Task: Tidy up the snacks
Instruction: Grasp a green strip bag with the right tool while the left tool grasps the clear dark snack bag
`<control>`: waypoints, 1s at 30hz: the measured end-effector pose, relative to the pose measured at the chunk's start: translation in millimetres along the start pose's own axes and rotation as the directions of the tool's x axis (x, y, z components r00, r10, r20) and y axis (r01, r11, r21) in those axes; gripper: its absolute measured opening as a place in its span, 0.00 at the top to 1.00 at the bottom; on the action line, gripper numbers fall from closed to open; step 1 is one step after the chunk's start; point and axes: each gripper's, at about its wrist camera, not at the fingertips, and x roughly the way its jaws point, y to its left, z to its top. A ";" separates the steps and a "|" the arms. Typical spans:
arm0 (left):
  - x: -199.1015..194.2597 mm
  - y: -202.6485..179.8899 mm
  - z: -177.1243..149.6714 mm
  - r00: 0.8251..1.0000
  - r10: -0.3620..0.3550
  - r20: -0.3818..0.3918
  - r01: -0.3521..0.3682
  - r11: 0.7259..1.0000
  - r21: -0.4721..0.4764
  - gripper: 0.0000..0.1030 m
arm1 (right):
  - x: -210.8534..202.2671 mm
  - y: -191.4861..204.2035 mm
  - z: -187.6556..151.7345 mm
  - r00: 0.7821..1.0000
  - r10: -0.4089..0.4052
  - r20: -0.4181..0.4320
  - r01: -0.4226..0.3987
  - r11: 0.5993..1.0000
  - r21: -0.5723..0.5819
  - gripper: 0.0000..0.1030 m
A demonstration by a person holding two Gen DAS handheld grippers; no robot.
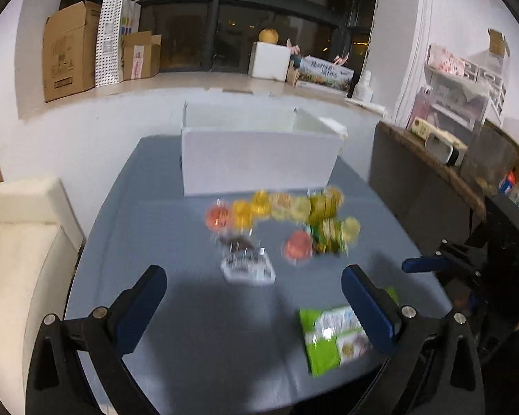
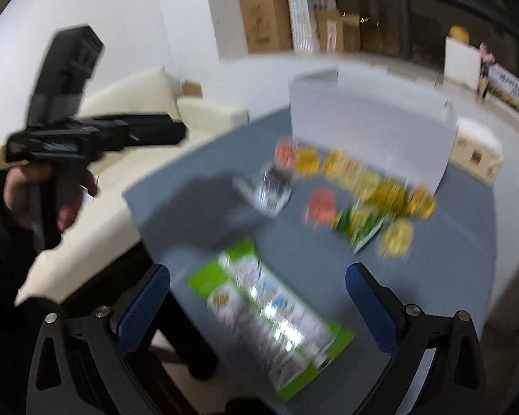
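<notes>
A white box [image 1: 259, 162] [image 2: 370, 135] stands at the back of the grey-blue table [image 1: 197, 328] [image 2: 432, 263]. In front of it lie several yellow and orange jelly cups [image 1: 287, 207] [image 2: 363, 176], a clear silver packet [image 1: 247, 266] [image 2: 270, 190] and a small green packet [image 1: 325, 238] [image 2: 361, 223]. A green and white snack pack [image 1: 335, 340] [image 2: 273, 307] lies nearest. My left gripper [image 1: 254, 282] hovers open above the table's near part. My right gripper [image 2: 257, 280] is open over the green pack, not touching it. Both views are motion-blurred.
A cream sofa [image 1: 20, 242] [image 2: 162, 103] stands left of the table. A brown counter with appliances [image 1: 443, 145] is on the right. Cardboard boxes [image 1: 69, 48] sit on the window ledge. A hand [image 2: 34, 193] holds the left gripper, seen in the right wrist view.
</notes>
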 end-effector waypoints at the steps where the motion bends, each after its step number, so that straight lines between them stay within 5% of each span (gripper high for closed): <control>1: -1.2 -0.5 -7.1 1.000 0.004 -0.009 -0.004 1.000 -0.004 0.00 | 4.4 -1.0 -3.4 1.000 0.006 -0.011 -0.006 1.000 -0.012 0.00; 12: -5.9 1.0 -30.6 0.998 0.013 -0.054 -0.014 1.000 -0.021 0.00 | 60.8 -8.5 0.2 0.985 0.074 -0.158 -0.098 0.983 -0.155 0.00; 19: 0.8 1.5 -31.9 0.997 0.027 -0.074 -0.028 0.999 -0.018 0.00 | 77.8 -8.0 -7.8 0.987 0.015 -0.157 -0.051 0.973 -0.224 0.00; 23: 4.5 -0.8 -32.0 0.997 0.021 -0.081 -0.022 1.000 -0.017 0.00 | 68.5 -10.4 -4.7 0.992 0.005 -0.128 -0.032 0.978 -0.208 0.31; 30: 13.7 -2.7 -28.2 0.995 0.034 -0.089 -0.035 0.999 -0.009 0.00 | 60.1 -11.7 -3.5 0.988 -0.101 -0.118 0.081 0.983 -0.167 0.31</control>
